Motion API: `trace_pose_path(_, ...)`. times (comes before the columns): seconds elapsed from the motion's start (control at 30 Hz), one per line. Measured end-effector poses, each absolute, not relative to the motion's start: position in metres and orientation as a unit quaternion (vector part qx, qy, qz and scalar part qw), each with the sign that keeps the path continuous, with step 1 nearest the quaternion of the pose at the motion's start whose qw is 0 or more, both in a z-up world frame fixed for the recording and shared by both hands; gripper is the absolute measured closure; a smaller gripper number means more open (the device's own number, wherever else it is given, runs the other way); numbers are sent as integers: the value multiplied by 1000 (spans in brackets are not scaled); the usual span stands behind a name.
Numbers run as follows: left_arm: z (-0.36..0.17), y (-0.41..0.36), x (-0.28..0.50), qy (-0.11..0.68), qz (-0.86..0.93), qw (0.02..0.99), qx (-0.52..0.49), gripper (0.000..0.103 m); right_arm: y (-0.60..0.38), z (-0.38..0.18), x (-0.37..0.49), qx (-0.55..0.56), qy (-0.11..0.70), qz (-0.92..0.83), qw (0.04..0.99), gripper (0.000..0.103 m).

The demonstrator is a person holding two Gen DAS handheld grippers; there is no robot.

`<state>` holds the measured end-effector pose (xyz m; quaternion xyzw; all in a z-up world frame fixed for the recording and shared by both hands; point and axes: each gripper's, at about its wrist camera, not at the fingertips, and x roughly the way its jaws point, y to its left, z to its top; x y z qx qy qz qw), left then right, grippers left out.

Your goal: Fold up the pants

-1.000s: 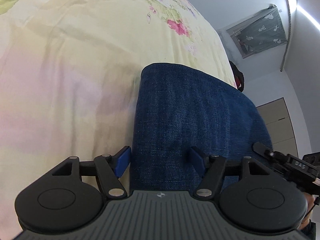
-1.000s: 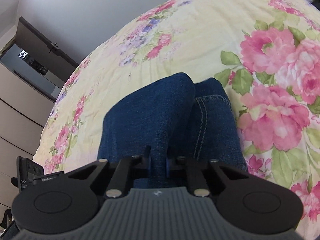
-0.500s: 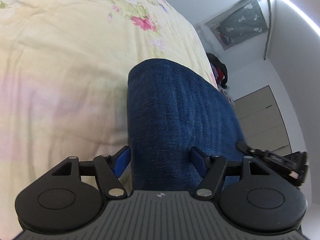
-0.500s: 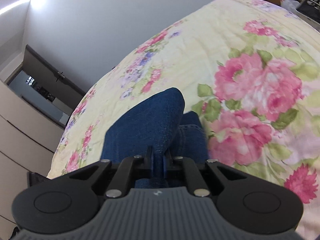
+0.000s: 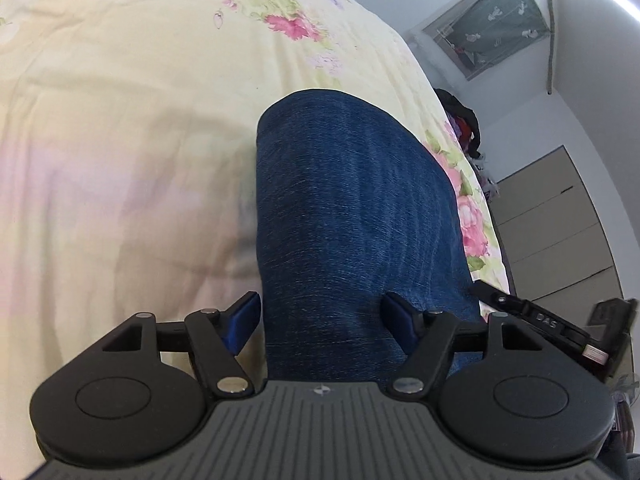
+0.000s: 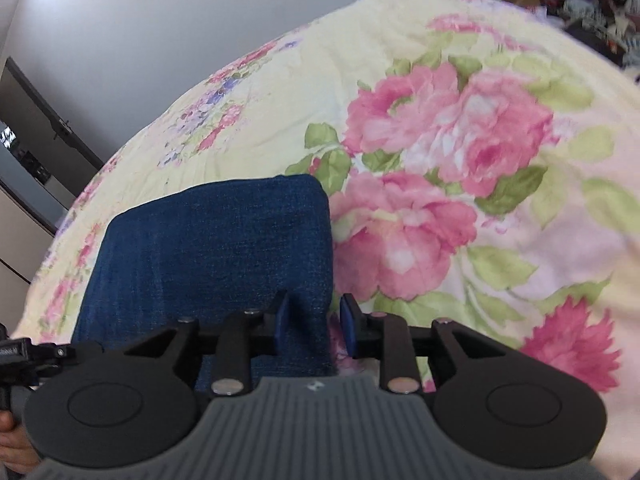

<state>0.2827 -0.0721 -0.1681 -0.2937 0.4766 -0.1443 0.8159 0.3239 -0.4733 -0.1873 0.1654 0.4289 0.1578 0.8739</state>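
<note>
the folded pants lie on the flowered bed, long axis running away from both grippers. left gripper is spread wide over them; right gripper is parted at their right edge.

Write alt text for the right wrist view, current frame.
Folded blue jeans lie flat on a yellow floral bedspread, seen along the right tool. Its blue-padded fingers are parted and straddle the denim's near right edge without pinching it. A white wall and dark doorway show behind, and the frame is slightly blurred.
</note>
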Motion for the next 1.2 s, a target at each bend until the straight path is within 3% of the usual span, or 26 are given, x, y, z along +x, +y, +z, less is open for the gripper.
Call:
trace_pose_path(0.2,-170,-72,278,474,-143,814,-305,23,-454,-142,279,64,365,200,907,80)
trace_pose_path(0.4,-173,-68,265,469,-159,819,-291,22,-437,-185,250,36,414,191,889,82)
trace_pose_path(0.57,-166,-83,256,457,-132,856,-202,17,-428,-183,237,23,404,183,896,81)
trace_pose_path(0.67,-158,-79,250,460,-145,846,-227,29,-415,-179,233,-28,405,176,897,81)
trace_pose_path(0.77,-154,-74,239,449,-163,850,-224,31,-415,-172,230,-35,400,171,900,81)
trace_pose_path(1.0,-177,-69,238,470,-151,842,-218,9,-416,-184,227,-18,410,165,897,81)
trace_pose_path(1.2,-158,-65,238,463,-163,844,-218,20,-415,-173,229,-22,414,167,894,81)
